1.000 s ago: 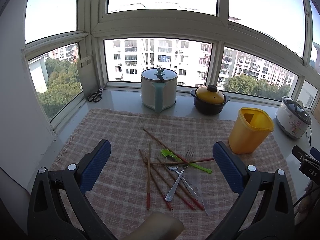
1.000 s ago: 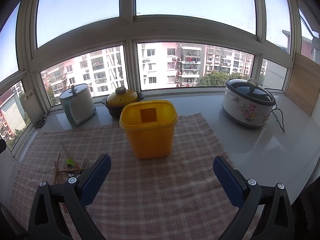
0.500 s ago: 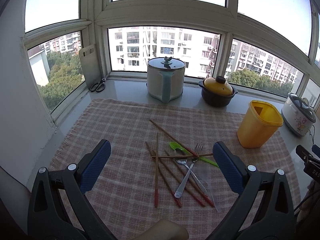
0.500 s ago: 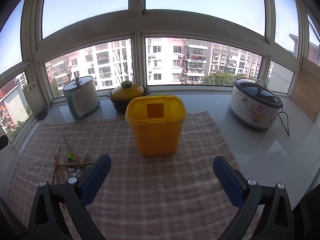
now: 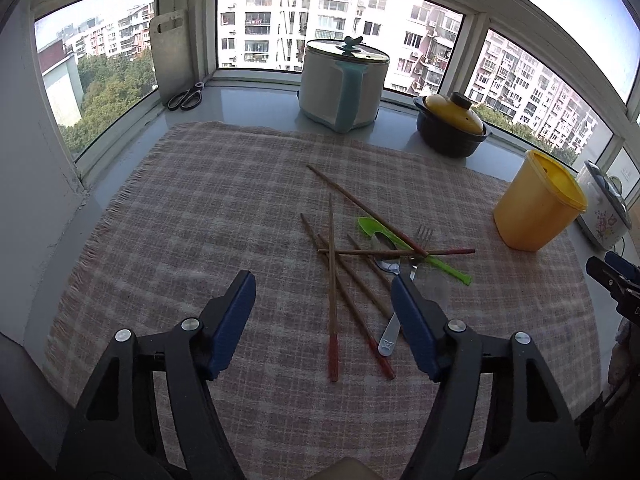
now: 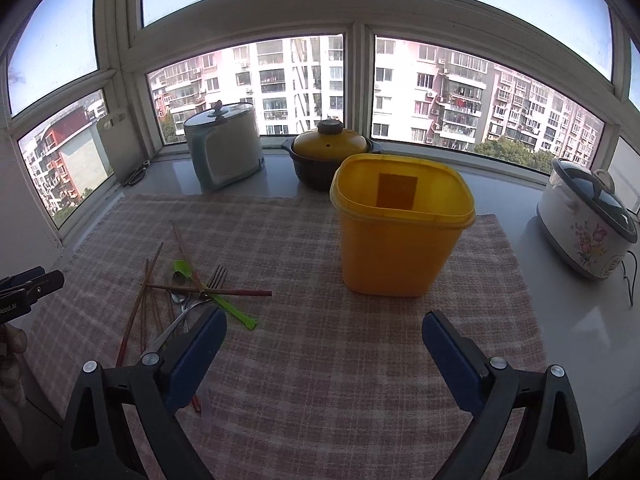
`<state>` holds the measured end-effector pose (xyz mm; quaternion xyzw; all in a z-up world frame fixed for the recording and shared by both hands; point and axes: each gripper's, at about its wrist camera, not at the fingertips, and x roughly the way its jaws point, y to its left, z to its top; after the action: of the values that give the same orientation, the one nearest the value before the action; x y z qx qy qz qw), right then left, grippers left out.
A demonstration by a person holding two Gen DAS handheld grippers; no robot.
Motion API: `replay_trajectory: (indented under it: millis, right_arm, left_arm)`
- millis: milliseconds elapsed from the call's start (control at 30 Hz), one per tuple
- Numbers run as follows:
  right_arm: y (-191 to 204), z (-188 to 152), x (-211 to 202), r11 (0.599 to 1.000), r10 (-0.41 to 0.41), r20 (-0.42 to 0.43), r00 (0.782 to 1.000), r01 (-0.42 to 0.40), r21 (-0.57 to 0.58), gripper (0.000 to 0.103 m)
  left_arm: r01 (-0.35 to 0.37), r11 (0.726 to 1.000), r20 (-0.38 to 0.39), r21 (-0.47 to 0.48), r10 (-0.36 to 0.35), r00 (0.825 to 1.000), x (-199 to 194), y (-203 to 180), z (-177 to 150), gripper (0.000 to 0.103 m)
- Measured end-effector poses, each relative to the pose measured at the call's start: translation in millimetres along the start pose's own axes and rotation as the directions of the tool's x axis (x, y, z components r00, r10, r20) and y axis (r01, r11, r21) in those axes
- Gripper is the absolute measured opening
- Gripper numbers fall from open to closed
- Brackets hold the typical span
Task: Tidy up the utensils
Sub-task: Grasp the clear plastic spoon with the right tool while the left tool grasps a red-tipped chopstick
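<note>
A loose pile of utensils lies on the checked cloth (image 5: 192, 216): several brown chopsticks with red ends (image 5: 331, 280), a green plastic spoon (image 5: 372, 226), a metal spoon (image 5: 385, 249) and a metal fork (image 5: 421, 240). My left gripper (image 5: 322, 280) hovers low over the pile's near end. Its jaws are closing, with chopsticks lying between the blue pads but not pressed. An empty yellow container (image 6: 400, 236) stands upright on the cloth. My right gripper (image 6: 323, 316) is open in front of it, holding nothing. The pile (image 6: 188, 292) is to its left.
Along the window sill stand a white pot with a blue handle (image 5: 344, 84), a black casserole with a yellow lid (image 5: 452, 128) and a floral rice cooker (image 6: 588, 224). Scissors (image 5: 186, 98) and a cutting board (image 5: 172, 56) sit in the far left corner.
My left gripper has dropped and tilted down toward the utensil pile, and its jaws have narrowed. The right gripper has come lower and nearer to the yellow container.
</note>
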<state>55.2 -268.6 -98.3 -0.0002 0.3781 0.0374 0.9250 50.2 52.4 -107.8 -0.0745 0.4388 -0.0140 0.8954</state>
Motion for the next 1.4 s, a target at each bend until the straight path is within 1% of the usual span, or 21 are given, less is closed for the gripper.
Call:
replay_trajectory:
  millis: [33, 67, 100, 167, 267, 333, 400, 433, 467, 500, 567, 633, 667, 700, 767, 867, 1033, 1100, 1133, 1233, 1400]
  right_arm:
    - [1.6, 1.2, 4.1, 1.000, 0.010, -0.012, 1.000, -0.010, -0.008, 0.095]
    - [3.5, 2.0, 8.1, 1.000, 0.023, -0.025, 0.999, -0.023, -0.014, 0.094]
    - [5.8, 1.7, 12.8, 0.999, 0.049, -0.040, 0.998, -0.050, -0.020, 0.094]
    - [11.8, 0.2, 23.0, 0.996, 0.084, -0.074, 0.994, -0.087, -0.033, 0.087]
    - [25.5, -5.2, 38.8, 0.991, 0.111, -0.130, 0.985, -0.120, -0.062, 0.077]
    - [34.6, -10.4, 48.4, 0.986, 0.138, -0.171, 0.975, -0.152, -0.070, 0.071]
    - [42.8, -15.5, 57.4, 0.980, 0.170, -0.207, 0.964, -0.187, -0.068, 0.065]
    - [46.1, -17.6, 61.2, 0.978, 0.182, -0.222, 0.958, -0.200, -0.063, 0.062]
    - [49.1, -20.2, 65.5, 0.976, 0.193, -0.239, 0.952, -0.212, -0.057, 0.059]
    - [51.1, -21.6, 68.7, 0.974, 0.202, -0.255, 0.946, -0.222, -0.050, 0.058]
    - [55.4, -24.3, 77.1, 0.969, 0.223, -0.283, 0.933, -0.243, -0.037, 0.050]
    - [60.3, -27.3, 87.1, 0.966, 0.237, -0.316, 0.919, -0.258, -0.024, 0.045]
    - [62.6, -28.3, 91.0, 0.964, 0.244, -0.329, 0.912, -0.265, -0.021, 0.043]
    - [65.0, -28.7, 95.6, 0.962, 0.250, -0.343, 0.905, -0.274, -0.021, 0.043]
    - [69.2, -29.3, 101.9, 0.959, 0.255, -0.364, 0.896, -0.282, -0.023, 0.039]
    - [77.3, -29.1, 111.6, 0.953, 0.269, -0.394, 0.879, -0.302, -0.025, 0.036]
    - [94.0, -27.5, 126.8, 0.938, 0.298, -0.433, 0.850, -0.346, -0.034, 0.031]
    - [100.5, -29.0, 132.4, 0.933, 0.303, -0.454, 0.838, -0.358, -0.039, 0.028]
    - [103.6, -29.9, 134.5, 0.932, 0.300, -0.462, 0.834, -0.359, -0.043, 0.025]
    - [108.4, -32.5, 139.4, 0.929, 0.306, -0.475, 0.825, -0.367, -0.038, 0.025]
    - [112.9, -32.7, 148.2, 0.931, 0.298, -0.495, 0.816, -0.364, -0.040, 0.021]
  left_arm:
    - [0.008, 1.000, -0.019, -0.010, -0.008, 1.000, 5.5, 2.2, -1.5, 0.062]
    - [0.012, 1.000, -0.032, -0.015, -0.013, 0.999, 11.0, 3.7, -3.3, 0.055]
    - [0.017, 1.000, -0.043, -0.015, -0.018, 0.999, 15.9, 5.1, -5.0, 0.052]
    - [0.038, 0.999, -0.073, -0.010, -0.038, 0.997, 27.0, 6.1, -8.0, 0.052]
    - [0.091, 0.996, -0.147, -0.006, -0.091, 0.985, 47.0, 7.8, -12.0, 0.052]
    - [0.092, 0.996, -0.176, 0.002, -0.090, 0.980, 57.7, 6.8, -14.9, 0.049]
    - [0.084, 0.996, -0.192, 0.006, -0.081, 0.978, 66.4, 6.1, -14.2, 0.038]
    - [0.089, 0.996, -0.201, -0.002, -0.087, 0.976, 71.2, 6.4, -12.5, 0.037]
    - [0.100, 0.995, -0.212, -0.015, -0.101, 0.972, 76.4, 7.0, -10.6, 0.035]
    - [0.113, 0.993, -0.223, -0.031, -0.117, 0.968, 80.8, 8.5, -8.6, 0.030]
    - [0.136, 0.989, -0.245, -0.058, -0.147, 0.959, 92.4, 10.5, -3.3, 0.024]
    - [0.149, 0.986, -0.263, -0.073, -0.163, 0.951, 103.9, 12.3, 2.4, 0.023]
    - [0.155, 0.985, -0.273, -0.076, -0.170, 0.947, 109.1, 12.7, 4.8, 0.019]
    - [0.162, 0.984, -0.284, -0.078, -0.177, 0.942, 113.7, 12.8, 7.1, 0.018]
    - [0.172, 0.982, -0.298, -0.072, -0.186, 0.936, 120.5, 12.5, 11.5, 0.018]
    - [0.174, 0.983, -0.305, -0.054, -0.182, 0.935, 127.2, 10.7, 16.5, 0.018]
    - [0.160, 0.985, -0.307, -0.068, -0.174, 0.936, 137.5, 15.3, 22.2, 0.018]
    - [0.166, 0.983, -0.310, -0.080, -0.183, 0.933, 140.0, 17.8, 23.8, 0.018]
    - [0.171, 0.982, -0.311, -0.083, -0.189, 0.931, 140.7, 18.5, 24.2, 0.018]
    - [0.177, 0.981, -0.313, -0.078, -0.192, 0.930, 142.0, 17.9, 26.2, 0.018]
    - [0.187, 0.979, -0.333, -0.081, -0.204, 0.921, 149.5, 14.7, 25.5, 0.018]
